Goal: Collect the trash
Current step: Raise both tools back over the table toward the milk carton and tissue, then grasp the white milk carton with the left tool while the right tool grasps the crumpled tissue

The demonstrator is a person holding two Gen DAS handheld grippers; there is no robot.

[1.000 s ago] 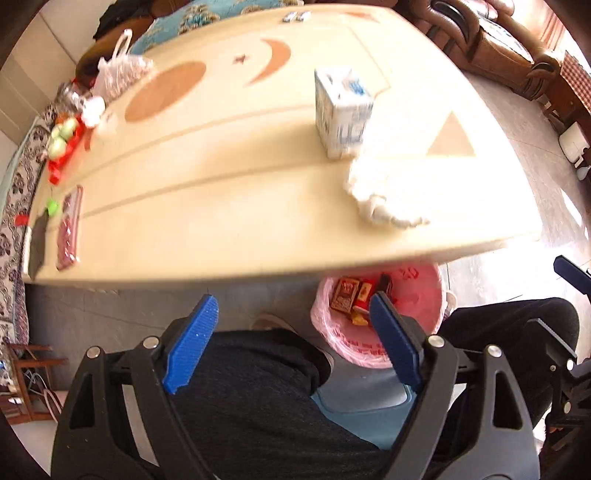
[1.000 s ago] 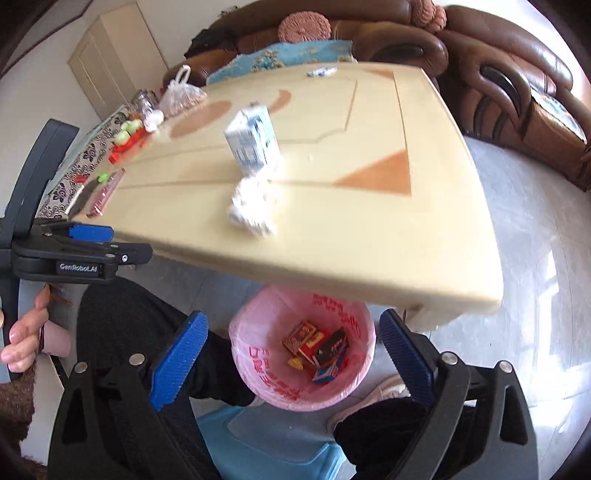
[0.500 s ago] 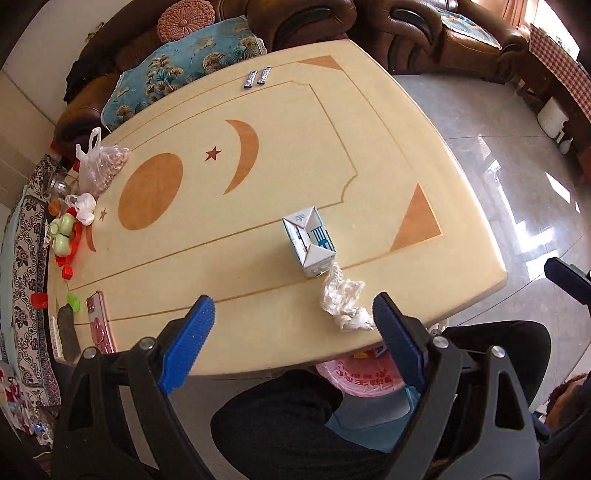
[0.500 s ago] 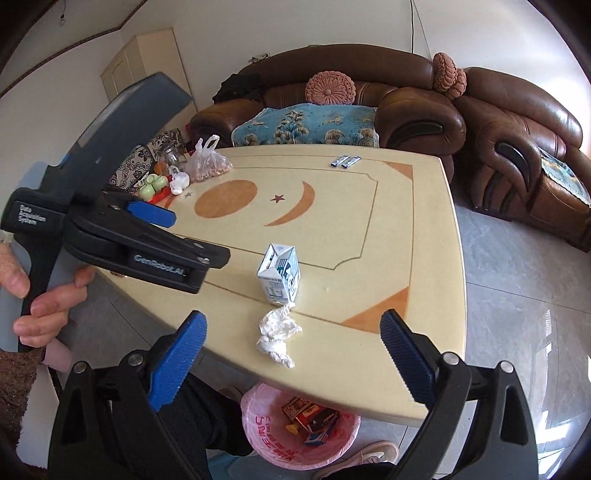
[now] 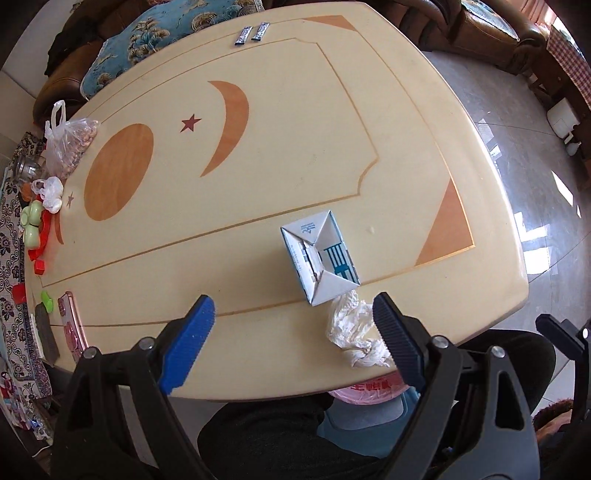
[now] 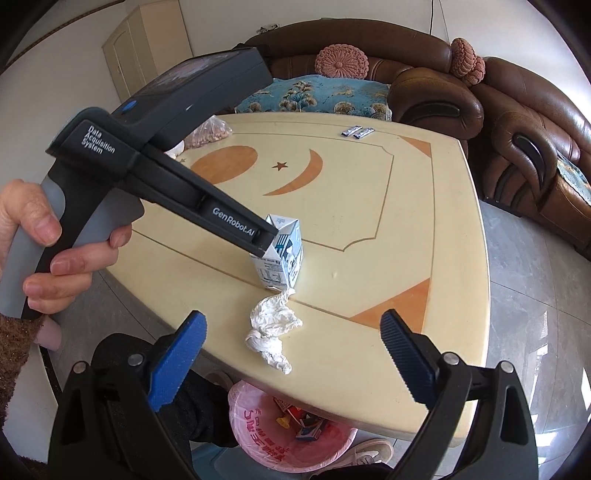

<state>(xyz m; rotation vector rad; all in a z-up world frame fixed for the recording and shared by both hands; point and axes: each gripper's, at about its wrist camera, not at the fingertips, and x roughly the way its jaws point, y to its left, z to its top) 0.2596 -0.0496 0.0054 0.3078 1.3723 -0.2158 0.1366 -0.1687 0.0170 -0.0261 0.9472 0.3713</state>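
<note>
One carton (image 5: 319,256) and one crumpled tissue (image 5: 356,334), touching near the surface (image 5: 258,166) front edge above one pink-lined bin (image 6: 258,421): carton likely light and crushable, best pinched across its side walls, tissue soft, grab anywhere; left tongs (image 5: 291,334) and right tongs (image 6: 291,354) both gape empty.

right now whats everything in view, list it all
carton: 1, white and blue, upright, near table edge
tissue: 1, white, crumpled, by carton
bin: 1, pink liner, under table edge, wrappers inside
packets: 2, dark, far edge
nut bag: 1, clear, left edge
phone: 1, pink, left near corner
table: 1, cream
sofa: brown, behind table
left gripper: jaws open, above table
right gripper: jaws open, empty
</note>
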